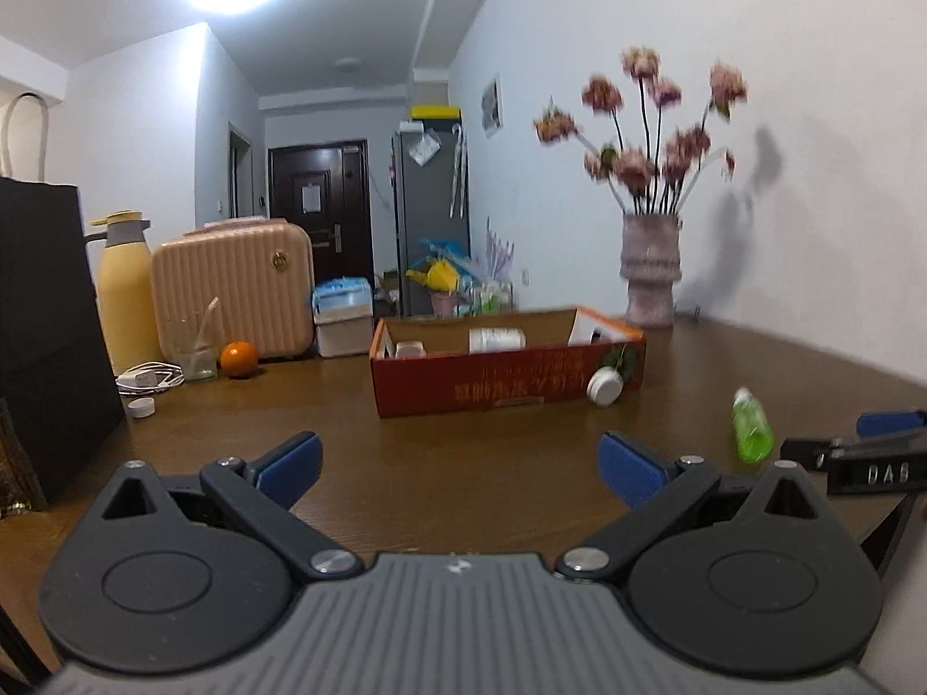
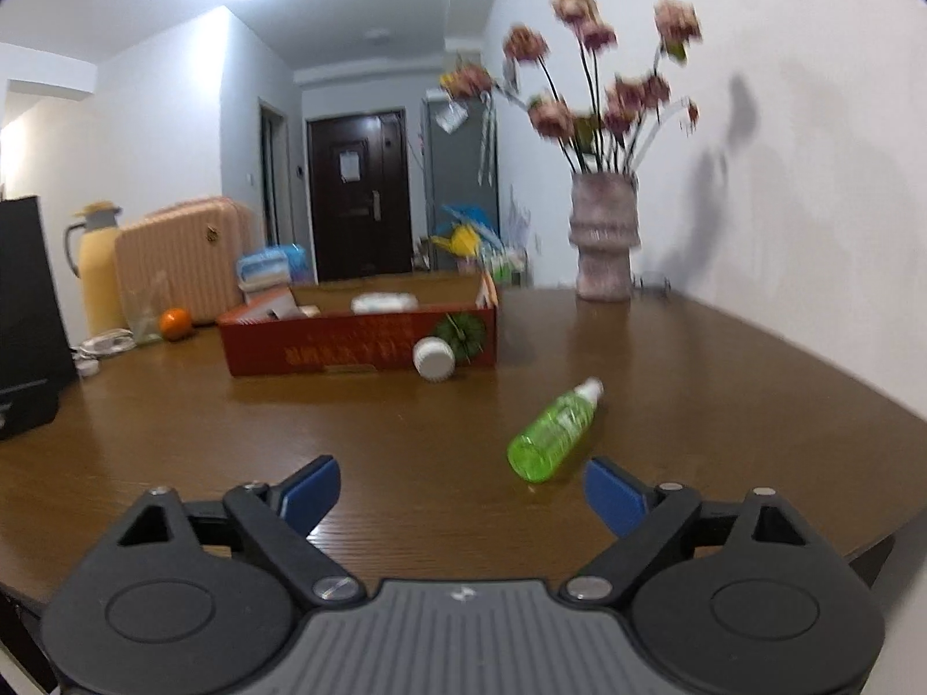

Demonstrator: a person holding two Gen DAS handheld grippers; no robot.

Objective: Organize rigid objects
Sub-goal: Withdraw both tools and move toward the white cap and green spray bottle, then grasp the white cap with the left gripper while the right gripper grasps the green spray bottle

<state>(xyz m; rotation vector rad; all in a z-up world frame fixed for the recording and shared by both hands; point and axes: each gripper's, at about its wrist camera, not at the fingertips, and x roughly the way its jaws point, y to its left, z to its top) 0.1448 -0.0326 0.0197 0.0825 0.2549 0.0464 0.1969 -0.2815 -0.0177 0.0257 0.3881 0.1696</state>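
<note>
Both grippers are hovering low over the brown table [image 2: 695, 359] with jaws released and gripping nothing. The green bottle [image 2: 553, 431] is lying on its side right of frame centre, just ahead of the right gripper [image 2: 462, 489]. A white jar [image 2: 433, 357] is leaning against the red cardboard box [image 2: 324, 341] at mid-frame. The left gripper [image 1: 460, 466] is facing that box.

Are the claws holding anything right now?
No. The left claw and the right claw are both open and empty. The green bottle lies loose on the table.
</note>
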